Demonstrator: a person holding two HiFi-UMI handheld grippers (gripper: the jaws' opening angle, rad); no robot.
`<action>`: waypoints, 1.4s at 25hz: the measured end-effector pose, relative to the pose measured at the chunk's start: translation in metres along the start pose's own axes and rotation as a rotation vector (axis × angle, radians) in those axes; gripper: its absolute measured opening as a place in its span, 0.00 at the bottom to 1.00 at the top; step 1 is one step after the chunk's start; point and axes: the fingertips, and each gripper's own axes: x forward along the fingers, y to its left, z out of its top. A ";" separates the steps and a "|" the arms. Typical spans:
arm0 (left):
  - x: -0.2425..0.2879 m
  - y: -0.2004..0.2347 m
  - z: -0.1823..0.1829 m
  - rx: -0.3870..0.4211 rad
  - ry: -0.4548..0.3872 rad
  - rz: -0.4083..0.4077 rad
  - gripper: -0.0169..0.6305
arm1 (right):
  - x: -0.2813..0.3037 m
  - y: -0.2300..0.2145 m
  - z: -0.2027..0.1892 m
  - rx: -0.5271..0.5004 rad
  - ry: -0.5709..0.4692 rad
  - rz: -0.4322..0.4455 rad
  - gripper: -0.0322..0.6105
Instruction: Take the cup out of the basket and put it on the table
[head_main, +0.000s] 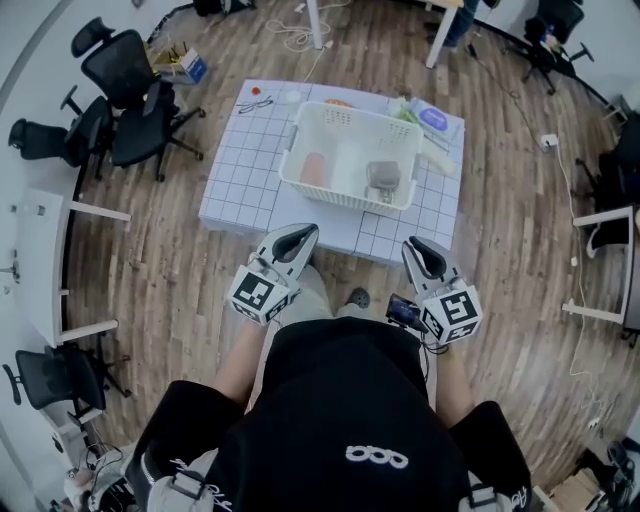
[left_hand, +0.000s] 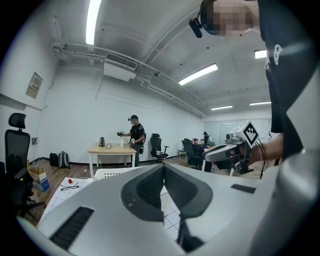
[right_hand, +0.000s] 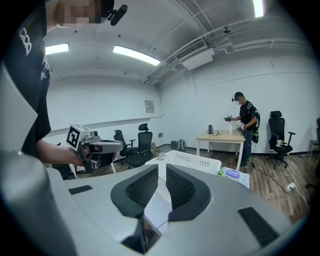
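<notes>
- The cup (head_main: 383, 178), which I take to be the grey piece, sits in the right part of the white basket (head_main: 298, 135), with an orange item (head_main: 313, 168) further left in it.
- The basket stands on the gridded table (head_main: 240, 175), toward its far right side.
- My left gripper (head_main: 303, 236) hovers at the table's near edge, claw pressed together on nothing.
- My right gripper (head_main: 416, 246), to its right, is likewise closed and empty, short of the basket.
</notes>
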 end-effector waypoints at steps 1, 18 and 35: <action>0.003 0.007 0.002 0.001 0.000 -0.013 0.04 | 0.006 -0.001 0.003 0.003 -0.001 -0.010 0.10; 0.022 0.137 0.010 0.004 -0.001 -0.186 0.04 | 0.117 0.018 0.049 0.023 -0.004 -0.177 0.10; 0.047 0.127 0.002 0.030 0.032 -0.383 0.04 | 0.108 -0.002 0.051 0.094 -0.040 -0.377 0.10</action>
